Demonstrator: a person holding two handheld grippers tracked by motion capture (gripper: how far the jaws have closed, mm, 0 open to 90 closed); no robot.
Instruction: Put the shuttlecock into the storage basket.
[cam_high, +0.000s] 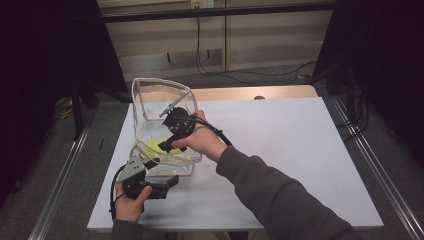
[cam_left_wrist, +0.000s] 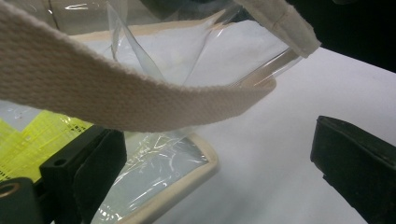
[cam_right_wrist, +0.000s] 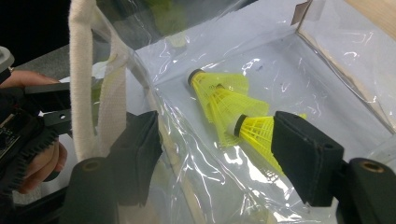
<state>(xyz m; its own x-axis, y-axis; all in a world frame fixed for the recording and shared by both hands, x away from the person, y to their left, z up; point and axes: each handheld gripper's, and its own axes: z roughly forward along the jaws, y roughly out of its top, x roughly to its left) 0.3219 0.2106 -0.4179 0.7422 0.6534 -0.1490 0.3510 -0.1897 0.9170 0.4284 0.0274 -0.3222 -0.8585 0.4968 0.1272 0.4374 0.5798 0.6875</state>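
Note:
A clear plastic bag (cam_high: 160, 95) with beige trim stands open on the white table (cam_high: 280, 150). Yellow shuttlecocks (cam_right_wrist: 224, 100) lie overlapped on its bottom, visible as a yellow patch (cam_high: 152, 148) from above. My right gripper (cam_high: 167, 145) reaches down into the bag's mouth. In the right gripper view it (cam_right_wrist: 217, 130) is open, one jaw just in front of a shuttlecock, the other by the bag's wall (cam_right_wrist: 187, 154). My left gripper (cam_high: 172, 181) lies at the bag's front edge, open (cam_left_wrist: 215, 158). The beige strap (cam_left_wrist: 116, 93) arches over its jaws, untouched by the pads.
The table's wooden far edge (cam_high: 250, 93) shows behind the bag. Metal rails (cam_high: 380, 170) run along both sides of the table. Cables (cam_high: 215, 70) lie on the floor beyond. White tabletop stretches to the right of the bag.

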